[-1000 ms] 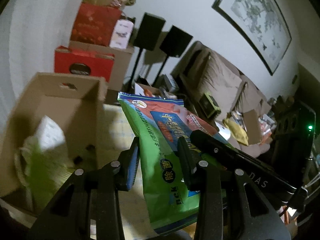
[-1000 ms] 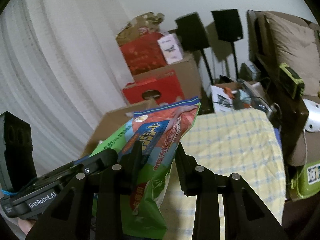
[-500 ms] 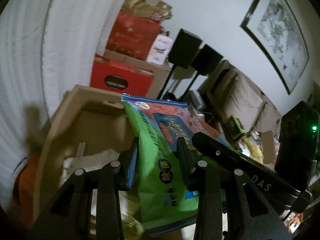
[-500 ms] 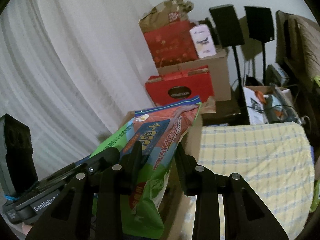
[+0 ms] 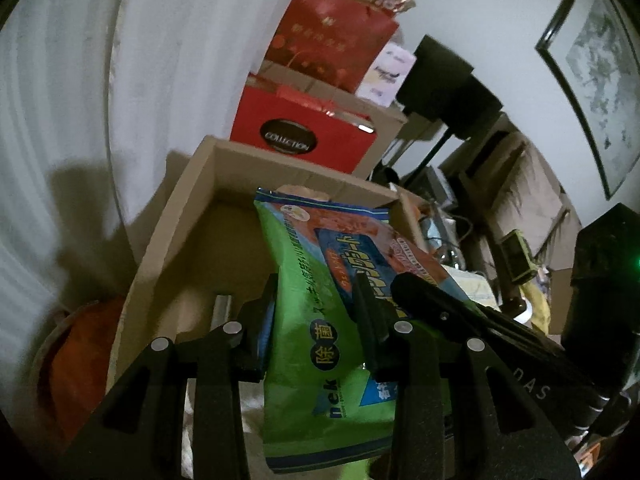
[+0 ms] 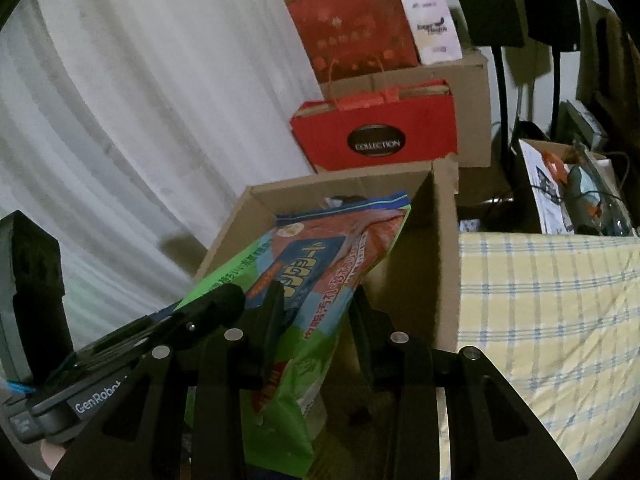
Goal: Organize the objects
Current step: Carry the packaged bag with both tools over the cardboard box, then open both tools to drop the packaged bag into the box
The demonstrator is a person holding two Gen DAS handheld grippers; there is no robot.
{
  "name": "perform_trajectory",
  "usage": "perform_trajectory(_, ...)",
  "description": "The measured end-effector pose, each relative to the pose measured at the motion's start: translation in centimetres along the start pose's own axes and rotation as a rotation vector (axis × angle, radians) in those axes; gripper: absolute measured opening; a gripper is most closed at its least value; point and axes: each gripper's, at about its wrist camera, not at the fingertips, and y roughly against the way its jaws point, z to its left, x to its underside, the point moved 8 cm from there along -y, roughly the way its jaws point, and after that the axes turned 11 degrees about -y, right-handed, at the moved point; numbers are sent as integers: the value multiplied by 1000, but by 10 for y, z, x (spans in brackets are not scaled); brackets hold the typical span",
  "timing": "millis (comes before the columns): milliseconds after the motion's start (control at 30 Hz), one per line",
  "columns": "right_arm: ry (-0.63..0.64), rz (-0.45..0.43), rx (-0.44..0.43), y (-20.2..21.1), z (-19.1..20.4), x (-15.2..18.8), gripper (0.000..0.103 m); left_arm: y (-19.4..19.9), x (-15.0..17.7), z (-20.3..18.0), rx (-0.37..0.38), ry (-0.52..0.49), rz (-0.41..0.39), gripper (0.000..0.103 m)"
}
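Green wipes pack (image 5: 320, 320): soft, light, slick film; over cardboard box (image 5: 192, 216)
Left gripper (image 5: 316, 308): clamped on pack
Right gripper (image 6: 316, 312): clamped too
Hold: mid-body, avoid crinkly edges

Dim room. White curtain (image 6: 120, 92) along the left. Pale wall with a framed picture (image 5: 596, 60). Two black speakers on stands (image 6: 516, 12). Brown sofa (image 5: 532, 200) with cushions. Yellow checked cloth (image 6: 548, 304) over a surface.

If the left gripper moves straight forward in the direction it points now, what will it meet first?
Probably the far inner wall of the open cardboard box. The left gripper is shut on the green wipes packet, which points into the box; depth is unclear.
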Motion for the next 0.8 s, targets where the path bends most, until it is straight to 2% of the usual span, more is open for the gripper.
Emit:
perform_trajectory(167, -16, 88, 58, -32, -12, 7, 34, -29, 13, 20, 6, 40, 93, 32)
perform_trajectory(233, 32, 96, 111, -37, -13, 10, 34, -38, 20, 28, -19, 40, 125, 31)
perform_trajectory(300, 43, 97, 108, -36, -11, 10, 35, -40, 23, 31, -25, 49, 137, 31)
perform_trajectory(400, 85, 83, 135, -30, -10, 10, 36, -29, 21, 29, -71, 15, 107, 33)
perform_trajectory(467, 108, 59, 135, -22, -8, 10, 36, -18, 19, 22, -97, -32, 80, 38)
perform_trajectory(533, 121, 42, 134, -12, -7, 10, 36, -7, 17, 15, -111, -68, 61, 49)
perform_trajectory(600, 137, 29, 137, -2, -6, 11, 36, 6, 15, 9, -120, -91, 44, 52)
perform_trajectory(733, 163, 7, 144, 19, -4, 14, 44, 32, 16, -5, -128, -141, 6, 66)
perform_trajectory(800, 178, -6, 153, 31, -4, 19, 47, 42, 20, -13, -132, -159, -2, 68)
